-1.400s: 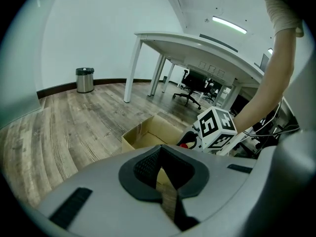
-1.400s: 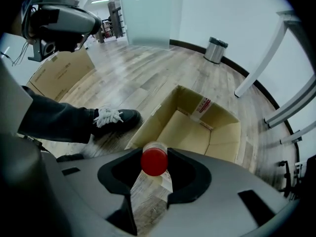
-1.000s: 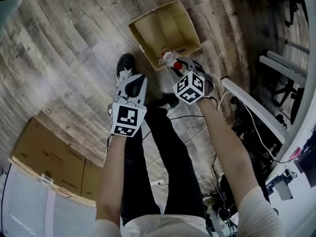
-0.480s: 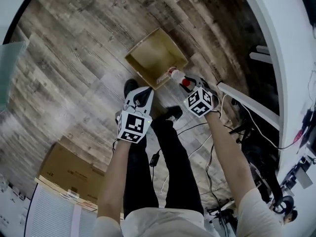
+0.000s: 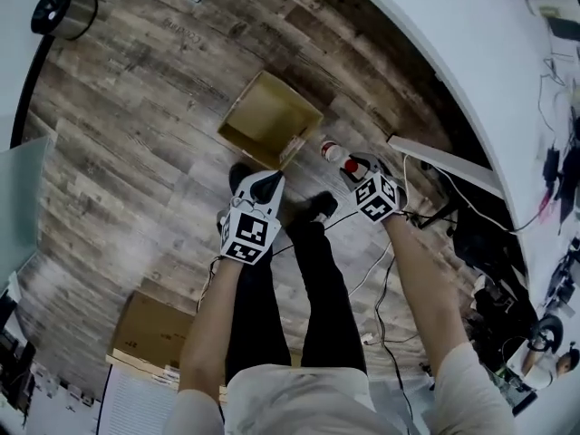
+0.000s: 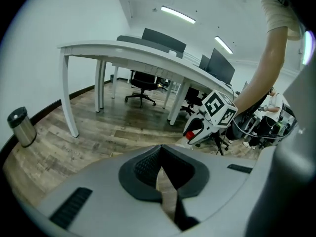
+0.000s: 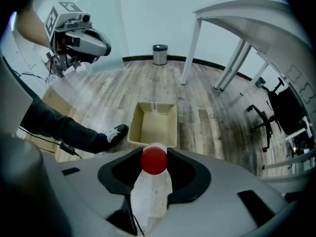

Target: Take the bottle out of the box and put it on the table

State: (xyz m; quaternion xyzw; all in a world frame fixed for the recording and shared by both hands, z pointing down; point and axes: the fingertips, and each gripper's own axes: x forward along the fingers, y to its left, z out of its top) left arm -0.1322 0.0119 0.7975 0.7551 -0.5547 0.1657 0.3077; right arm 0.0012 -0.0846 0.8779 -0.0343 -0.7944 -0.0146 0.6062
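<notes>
The right gripper's [image 5: 355, 166] jaws are clamping the red-capped bottle [image 7: 152, 191] clear of the cardboard box [image 5: 270, 120], ready for the white worktop [image 5: 453, 62], while the left gripper's [image 5: 265, 183] closed jaws are idling empty.

Floor [image 5: 136, 152]: grey-brown wood planks.
Middle: open cardboard box [image 5: 272, 116].
Far left: upright metal bin [image 5: 71, 11].
Near left: flat cartons [image 5: 159, 333].

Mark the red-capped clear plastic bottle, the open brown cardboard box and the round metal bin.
Red-capped clear plastic bottle [image 7: 152, 189]: right gripper view, clear body below the cap.
Open brown cardboard box [image 5: 270, 118]: head view, bare inner floor.
Round metal bin [image 6: 23, 131]: left gripper view, side wall.
</notes>
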